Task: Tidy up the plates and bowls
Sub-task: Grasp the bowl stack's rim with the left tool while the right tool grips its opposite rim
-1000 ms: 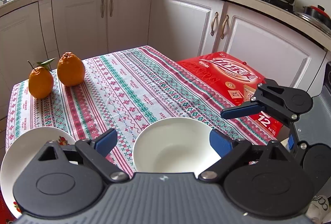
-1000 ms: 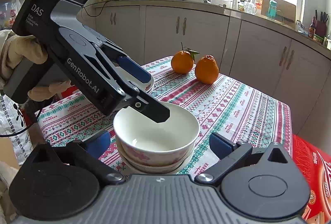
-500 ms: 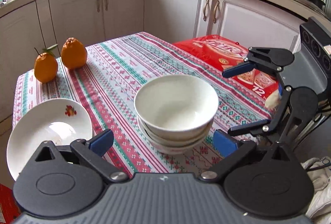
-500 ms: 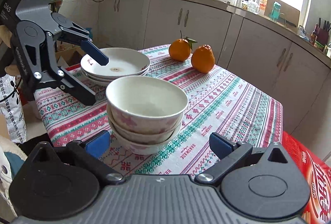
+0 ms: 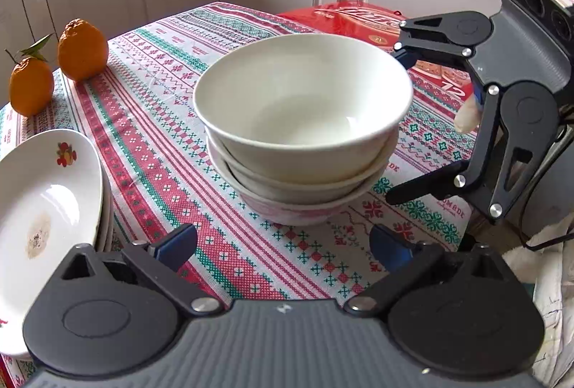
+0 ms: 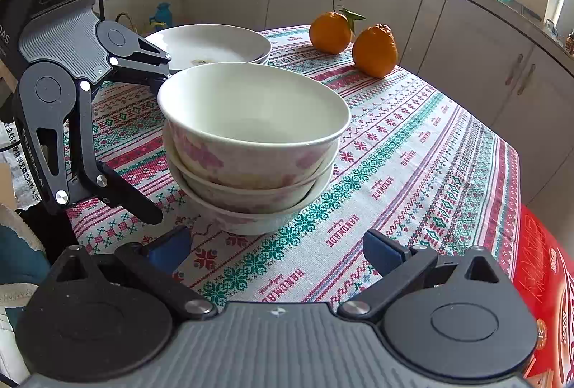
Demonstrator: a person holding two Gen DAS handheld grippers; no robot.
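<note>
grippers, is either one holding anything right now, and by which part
Nothing is held. The left gripper and right gripper both stand open and empty, on either side of the stack of white ceramic bowls, which rests on the patterned tablecloth.

my left gripper (image 5: 283, 244) is angled down, jaws wide and empty. my right gripper (image 6: 276, 244) tilts down the same way, its jaws also spread with nothing between the pads.
</note>
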